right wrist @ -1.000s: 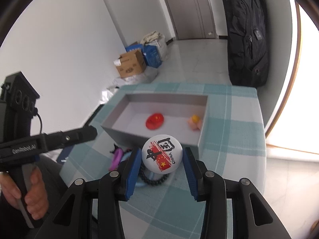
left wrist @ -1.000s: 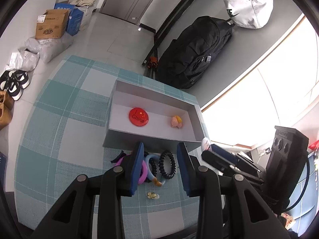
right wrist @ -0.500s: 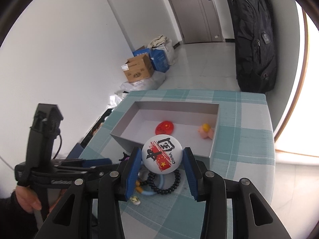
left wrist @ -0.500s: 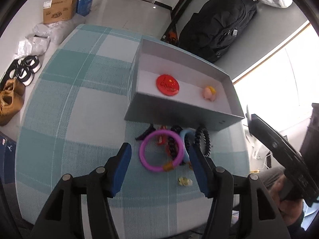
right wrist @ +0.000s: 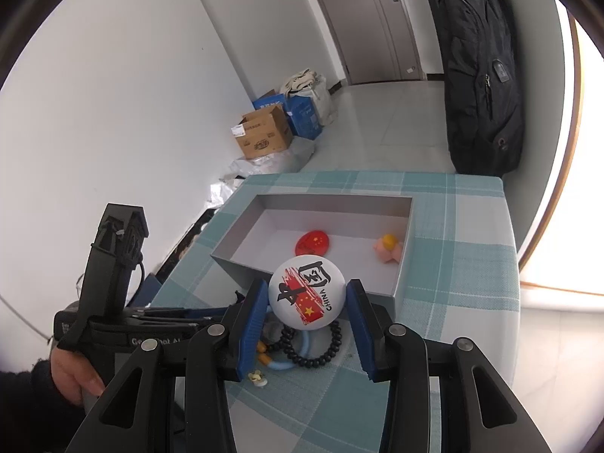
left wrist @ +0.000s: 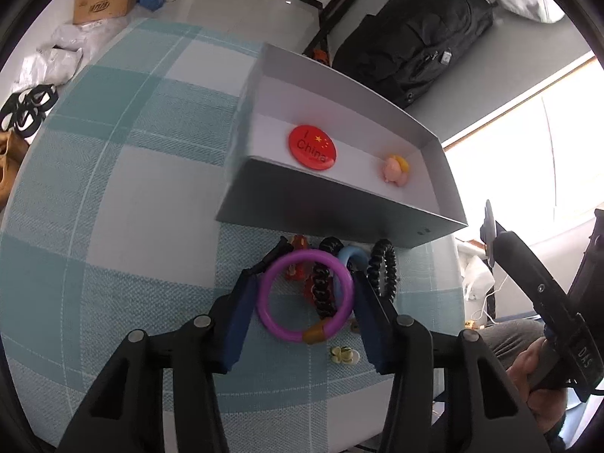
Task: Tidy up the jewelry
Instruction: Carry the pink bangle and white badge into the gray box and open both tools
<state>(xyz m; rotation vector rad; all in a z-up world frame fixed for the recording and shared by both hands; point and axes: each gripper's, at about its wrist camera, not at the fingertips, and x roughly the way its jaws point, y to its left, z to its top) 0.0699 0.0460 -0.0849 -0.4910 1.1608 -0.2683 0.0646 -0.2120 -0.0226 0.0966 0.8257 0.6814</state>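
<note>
In the left wrist view, the left tongs (left wrist: 302, 302) reach down over a heap of trinkets on the checked teal worktop (left wrist: 113, 188), low in the centre of the frame. Their blue pads flank a purple bangle (left wrist: 305, 296) with a gold-brown clasp section at its lower right edge; the jaws are closing, and the pads sit at the ring's sides, though firm pressure is not clear. Inside and beside the ring lie a black coiled hair tie (left wrist: 383, 266), a light blue ring (left wrist: 353, 258), small red pieces and a tiny yellow flower charm (left wrist: 342, 355).

Just above the heap stands an open grey box (left wrist: 339, 211). It holds a red round badge (left wrist: 312, 146) reading "China" and a small pink and yellow figure (left wrist: 395, 169).

In the right wrist view, the right tongs (right wrist: 307, 298) are clamped on a white round badge (right wrist: 306, 292) with black brush lettering, a red flag streak and "CHINA", at centre frame above a black bead bracelet (right wrist: 317, 351).
</note>
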